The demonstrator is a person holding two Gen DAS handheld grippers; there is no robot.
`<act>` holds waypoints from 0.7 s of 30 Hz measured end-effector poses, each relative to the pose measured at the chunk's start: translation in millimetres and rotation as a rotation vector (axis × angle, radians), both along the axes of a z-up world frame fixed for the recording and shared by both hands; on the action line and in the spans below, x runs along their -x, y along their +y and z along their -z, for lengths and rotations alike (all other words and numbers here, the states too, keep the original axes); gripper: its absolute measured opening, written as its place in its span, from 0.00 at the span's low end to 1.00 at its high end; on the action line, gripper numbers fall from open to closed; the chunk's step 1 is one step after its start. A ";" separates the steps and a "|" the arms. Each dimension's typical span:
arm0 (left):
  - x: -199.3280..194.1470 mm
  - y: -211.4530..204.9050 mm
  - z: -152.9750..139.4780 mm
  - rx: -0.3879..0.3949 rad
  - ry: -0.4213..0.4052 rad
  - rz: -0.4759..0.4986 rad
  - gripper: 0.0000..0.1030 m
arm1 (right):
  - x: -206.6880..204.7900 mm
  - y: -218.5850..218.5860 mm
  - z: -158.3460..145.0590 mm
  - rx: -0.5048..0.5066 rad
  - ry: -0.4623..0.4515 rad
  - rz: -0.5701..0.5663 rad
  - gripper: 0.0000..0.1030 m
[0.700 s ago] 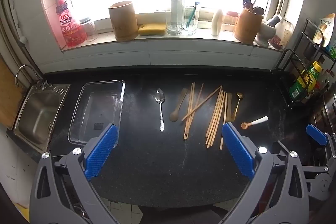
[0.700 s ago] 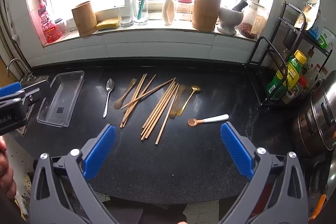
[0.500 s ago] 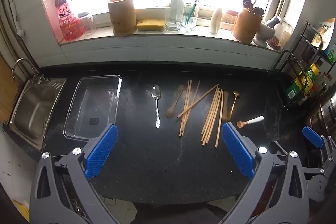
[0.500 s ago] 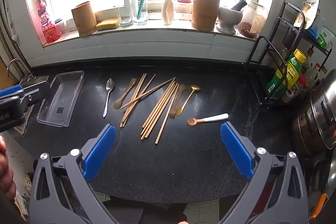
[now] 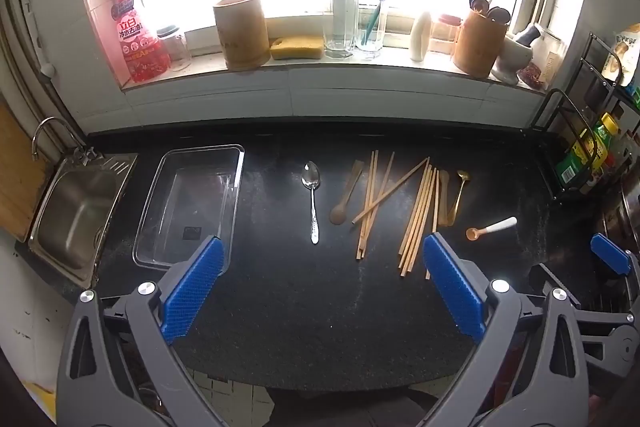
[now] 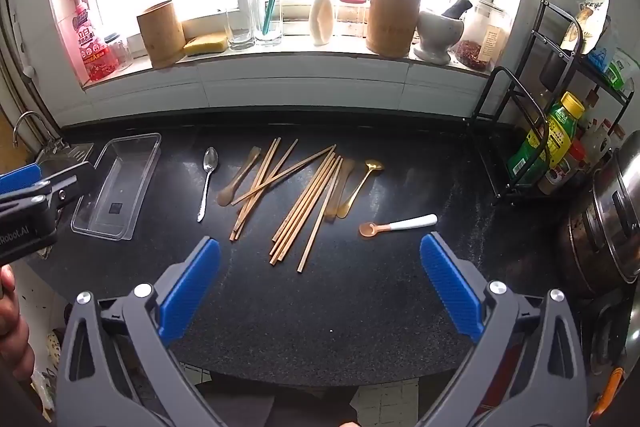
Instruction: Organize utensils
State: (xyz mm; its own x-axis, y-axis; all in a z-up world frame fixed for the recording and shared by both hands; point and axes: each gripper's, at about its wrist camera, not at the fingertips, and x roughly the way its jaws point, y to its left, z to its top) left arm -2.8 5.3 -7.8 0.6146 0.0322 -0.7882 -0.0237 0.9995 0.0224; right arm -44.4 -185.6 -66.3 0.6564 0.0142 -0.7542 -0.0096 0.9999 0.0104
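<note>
Hung above the near edge of the bench (image 5: pixel 304 307), both of them: left gripper (image 5: pixel 320 291) and right gripper (image 6: pixel 320 291), jaws spread wide, nothing held. Nothing sorted yet, judging by the bare clear tray (image 5: pixel 160 211).

Right of the tray, all on the bench: steel spoon (image 5: pixel 312 199), then wooden spoon (image 5: pixel 344 203), then chopsticks (image 5: pixel 416 215) in a loose fan, several crossing one another. Farther right, gold spoon (image 5: pixel 458 195) just beside the sticks, and white-handled spoon (image 5: pixel 490 229) a little apart.

Likely trouble: crossed sticks dragged or flicked along when one got lifted; thin round sticks rolled off the pads; a flat spoon slid along the slick bench instead of rising; the wooden spoon's bowl caught under a stick touching it. Tray light and clear, so probably shoved aside by a careless drop.

Round about: sink (image 5: pixel 72 211) left of the tray, a real trap for anything overshot. Sill behind with bamboo pot (image 5: pixel 240 31), soap bottle (image 5: pixel 134 39), glasses. Rack (image 6: pixel 532 131) far right of the tray. Nothing standing between grippers and utensils.
</note>
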 end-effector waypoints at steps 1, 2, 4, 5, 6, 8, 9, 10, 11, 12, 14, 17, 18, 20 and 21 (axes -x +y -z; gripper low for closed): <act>-0.3 0.9 0.5 0.005 0.003 0.000 0.94 | 0.1 0.2 0.0 -0.002 0.001 0.000 0.94; -0.7 2.1 1.4 0.009 0.006 -0.003 0.94 | -0.9 0.8 -0.2 -0.002 0.003 -0.001 0.94; -2.4 3.9 1.5 0.012 0.007 -0.007 0.94 | -2.6 1.1 -0.7 -0.004 0.003 -0.002 0.94; -2.6 4.6 1.6 0.012 0.007 -0.009 0.94 | -3.1 1.1 -1.2 -0.007 0.002 -0.004 0.94; -2.8 5.3 1.6 0.014 0.006 -0.010 0.94 | -3.6 1.1 -1.2 -0.009 0.001 -0.004 0.94; -3.1 5.3 1.5 0.015 0.001 -0.009 0.94 | -3.8 1.8 -1.0 -0.008 -0.001 -0.005 0.94; -2.8 4.8 1.8 0.013 -0.001 -0.008 0.94 | -3.3 2.9 -0.2 -0.006 -0.002 -0.004 0.94; -3.6 4.8 1.5 0.014 -0.001 -0.008 0.94 | -3.0 2.7 -0.2 -0.007 -0.002 -0.003 0.94; -4.4 4.5 1.8 0.014 0.000 -0.006 0.94 | -3.9 2.9 -0.2 -0.008 -0.002 -0.004 0.94; -5.0 4.4 2.3 0.015 0.002 -0.006 0.94 | -3.6 2.7 0.5 -0.007 -0.003 -0.004 0.94; -4.4 4.1 3.4 0.017 0.002 -0.006 0.94 | -5.0 3.0 1.0 -0.007 -0.002 -0.004 0.94; -4.1 4.0 4.1 0.017 0.002 -0.007 0.94 | -5.8 2.4 1.0 -0.007 -0.003 -0.002 0.94; -4.0 4.1 4.2 0.018 0.002 -0.006 0.94 | -5.6 2.0 1.7 -0.008 -0.002 -0.003 0.94; -4.0 4.0 4.3 0.016 0.002 -0.007 0.94 | -6.8 1.7 2.7 -0.007 0.000 -0.001 0.94; -4.6 4.3 4.5 0.018 0.003 -0.007 0.94 | -7.0 1.3 2.9 -0.008 0.000 -0.002 0.94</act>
State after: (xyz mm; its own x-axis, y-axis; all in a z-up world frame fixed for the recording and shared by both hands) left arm 1.8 9.5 -12.3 0.6122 0.0227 -0.7903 -0.0308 0.9995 0.0048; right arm -37.4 -184.3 -69.2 0.6568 0.0216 -0.7538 -0.0112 0.9998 0.0189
